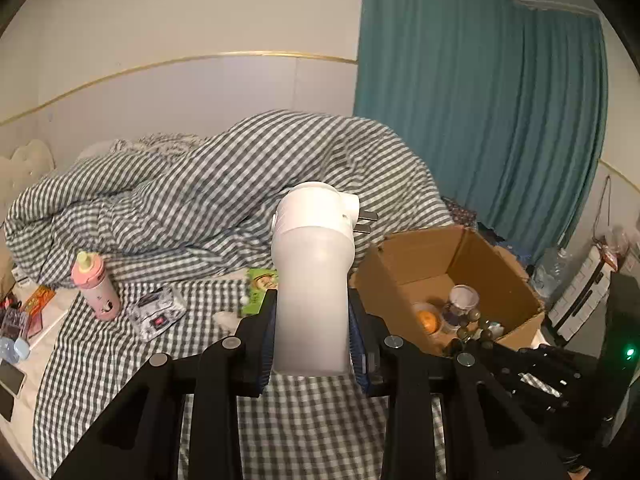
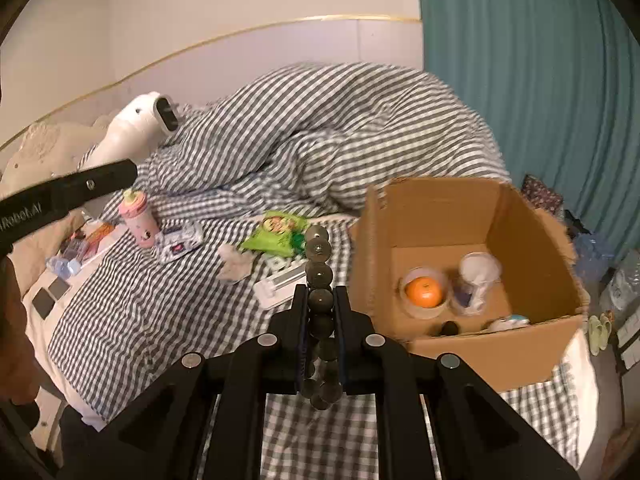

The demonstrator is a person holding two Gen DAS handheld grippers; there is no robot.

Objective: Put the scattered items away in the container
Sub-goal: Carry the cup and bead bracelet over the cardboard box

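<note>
My left gripper [image 1: 312,340] is shut on a white plug-in device [image 1: 312,276] with a frosted body and two metal prongs, held above the checked bed. The same white device [image 2: 140,124] shows at upper left in the right wrist view. My right gripper [image 2: 320,304] is shut on a string of dark round beads [image 2: 318,268] that sticks up past the fingertips and hangs below them. The open cardboard box [image 2: 496,344] sits to the right on the bed, holding an orange [image 2: 425,291] in a cup and small jars. The cardboard box [image 1: 416,256] also lies right of the left gripper.
On the checked sheet lie a pink bottle [image 2: 138,216], a white wipes packet [image 2: 180,242], a green snack bag [image 2: 276,232], a crumpled tissue [image 2: 236,260] and a white flat item [image 2: 280,284]. A bunched checked duvet [image 2: 320,132] fills the back. A teal curtain [image 2: 532,80] hangs at right.
</note>
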